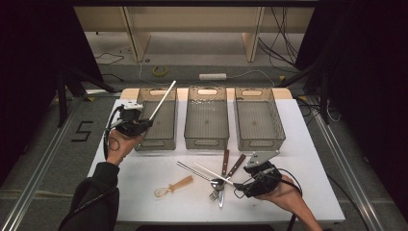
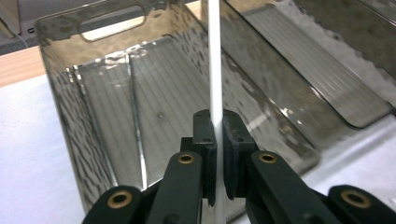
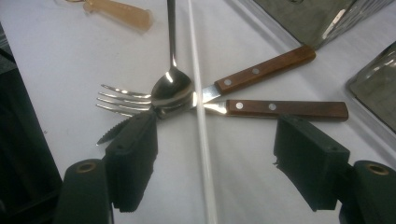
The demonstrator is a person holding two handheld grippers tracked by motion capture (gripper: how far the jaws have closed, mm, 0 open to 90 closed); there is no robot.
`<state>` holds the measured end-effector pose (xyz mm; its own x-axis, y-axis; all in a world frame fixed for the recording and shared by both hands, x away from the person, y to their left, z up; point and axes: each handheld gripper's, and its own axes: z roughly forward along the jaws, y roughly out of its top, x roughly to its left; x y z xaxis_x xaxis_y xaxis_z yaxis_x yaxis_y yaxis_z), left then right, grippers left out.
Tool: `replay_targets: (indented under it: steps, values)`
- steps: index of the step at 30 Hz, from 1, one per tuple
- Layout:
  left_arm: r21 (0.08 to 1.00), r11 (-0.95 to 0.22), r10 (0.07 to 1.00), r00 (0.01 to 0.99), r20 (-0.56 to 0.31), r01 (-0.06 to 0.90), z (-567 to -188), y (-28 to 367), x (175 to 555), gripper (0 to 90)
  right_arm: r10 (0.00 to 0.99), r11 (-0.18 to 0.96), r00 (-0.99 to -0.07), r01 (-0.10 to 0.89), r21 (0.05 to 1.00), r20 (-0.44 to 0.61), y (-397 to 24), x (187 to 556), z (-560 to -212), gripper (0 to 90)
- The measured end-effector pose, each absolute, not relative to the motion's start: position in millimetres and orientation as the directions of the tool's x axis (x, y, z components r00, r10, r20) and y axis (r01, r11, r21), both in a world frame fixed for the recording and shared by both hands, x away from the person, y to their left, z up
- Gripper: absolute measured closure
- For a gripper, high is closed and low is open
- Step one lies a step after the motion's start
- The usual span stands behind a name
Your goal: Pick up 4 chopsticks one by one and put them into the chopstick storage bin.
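The white worktop [image 1: 144, 168] is carrying three smoky translucent plastic bins; over the left bin [image 1: 156, 120] the left gripper [image 1: 144, 123] is clamping a thin white stick [image 1: 162, 101], jaws nearly together. The right gripper [image 1: 239, 185] is hovering, jaws wide and empty, straddling a second white stick [image 3: 201, 121] beside the cutlery pile [image 3: 154, 100] (fork, spoon, wooden-handled knives). Judging risk: the long held stick is tilting and could catch the bin's rim. The left gripper view is showing the pinch itself; the high view is showing the stick's tilt.
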<state>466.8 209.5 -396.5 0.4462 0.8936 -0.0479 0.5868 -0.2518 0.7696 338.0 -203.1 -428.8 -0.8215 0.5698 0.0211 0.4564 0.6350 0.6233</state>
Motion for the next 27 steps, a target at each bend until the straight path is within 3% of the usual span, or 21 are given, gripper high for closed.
replay_targets:
  steps: [27]
  values:
    - [0.741,-0.169,0.941,0.331,-0.076,0.65,-424,231,497,84.8,0.57,0.629,-0.821,0.465,0.623,0.037,-205,337,-431,31.2]
